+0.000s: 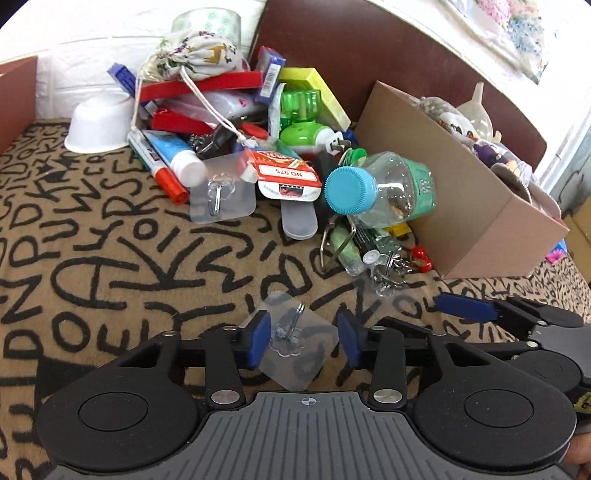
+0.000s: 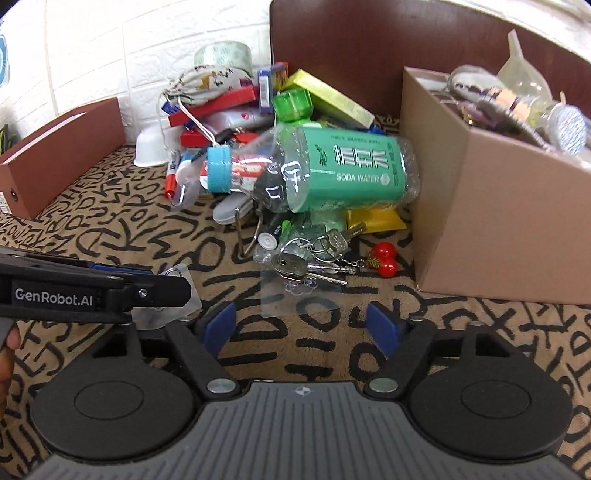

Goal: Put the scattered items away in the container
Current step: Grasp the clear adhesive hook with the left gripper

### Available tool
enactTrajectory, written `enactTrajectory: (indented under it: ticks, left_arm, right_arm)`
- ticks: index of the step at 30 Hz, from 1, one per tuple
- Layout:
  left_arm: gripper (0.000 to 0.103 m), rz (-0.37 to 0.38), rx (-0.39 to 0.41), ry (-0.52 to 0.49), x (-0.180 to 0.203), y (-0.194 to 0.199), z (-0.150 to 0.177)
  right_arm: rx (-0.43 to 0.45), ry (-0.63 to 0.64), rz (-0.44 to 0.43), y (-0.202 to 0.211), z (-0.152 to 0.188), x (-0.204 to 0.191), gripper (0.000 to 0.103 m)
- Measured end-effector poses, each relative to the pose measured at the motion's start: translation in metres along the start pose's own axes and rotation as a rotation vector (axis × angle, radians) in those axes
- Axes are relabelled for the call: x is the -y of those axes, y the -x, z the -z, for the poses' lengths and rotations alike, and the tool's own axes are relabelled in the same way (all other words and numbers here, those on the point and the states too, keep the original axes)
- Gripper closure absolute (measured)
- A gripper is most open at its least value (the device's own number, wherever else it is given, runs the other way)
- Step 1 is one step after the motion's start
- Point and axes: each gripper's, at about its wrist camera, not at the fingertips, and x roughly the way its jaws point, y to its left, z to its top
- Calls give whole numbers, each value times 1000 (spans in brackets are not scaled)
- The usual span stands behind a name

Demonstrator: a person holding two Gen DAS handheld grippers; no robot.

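A: Nearest the lens, left gripper [image 1: 301, 338]: blue pads apart, one on either side of a clear adhesive hook [image 1: 291, 338] lying flat on the patterned blanket [image 1: 92, 258]. Small gaps show at both pads; no contact seen.

B: Confirmed. Right gripper [image 2: 303, 323]?

A: Pads apart, wider than the left. Only bare blanket lies directly between them. A second clear hook sheet [image 2: 297, 295] lies just ahead of the tips, touching neither pad.

B: Beyond that sheet?

A: Key bunch [image 2: 310, 264] overlapping the sheet's far edge, red cherry charm [image 2: 384, 256] attached on its right. A battery [image 2: 271, 236] is just behind the keys.

B: Next ring out?

A: Soda water bottle [image 2: 332, 171], green label, blue cap, on its side atop the pile. Further back, a green plastic plug-in device [image 1: 301, 122], a drawstring cloth pouch [image 1: 195, 55], a tape roll [image 1: 208, 22], and an overturned white bowl [image 1: 98, 125] at the pile's left edge.

B: Container?

A: Cardboard box [image 2: 498, 221] on the blanket at the right of the pile, already holding several items, a funnel [image 2: 521, 66] among them. Bottle's base is near its left wall; whether touching, cannot tell.
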Motion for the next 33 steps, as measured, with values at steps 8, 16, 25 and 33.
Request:
enactTrajectory:
  ticks: [8,16,25,33]
  left_arm:
    - [52,-27,13,-38,0,-13,-6]
    - [103,-1,-24,-37,-2,-13,-5]
    - [103,13,-56,-37,0,17,20]
    - [102,-16,-64,-4,-9,52,42]
  right_arm:
    - [22,-6,5,-20,-10,1,32]
    - [32,46,17,-26,-13,-6,48]
    - [-24,114,-53,6,12,-22,48]
    - [-76,146,-144,51,44,-39,48]
